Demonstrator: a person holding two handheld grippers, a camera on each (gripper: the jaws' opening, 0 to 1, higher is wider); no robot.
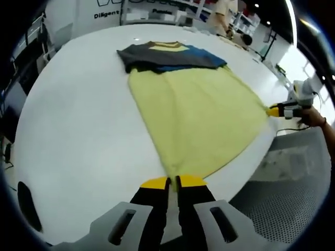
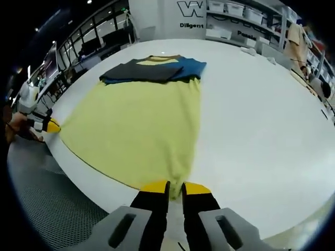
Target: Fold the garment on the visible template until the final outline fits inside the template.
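left hand-held gripper (image 1: 173, 181) is clamped on one bottom corner of the shirt (image 1: 193, 110), jaws nearly together with the hem pinched between the yellow tips. right hand-held gripper (image 2: 176, 187) grasps the other bottom corner the same way. shirt lies flat on the white surface (image 1: 84, 130), yellow body stretching away ahead of each gripper, dark and blue sleeves folded over the far end. in the left gripper view the right hand-held gripper sits far right at the hem corner, held by a hand (image 1: 313, 117).
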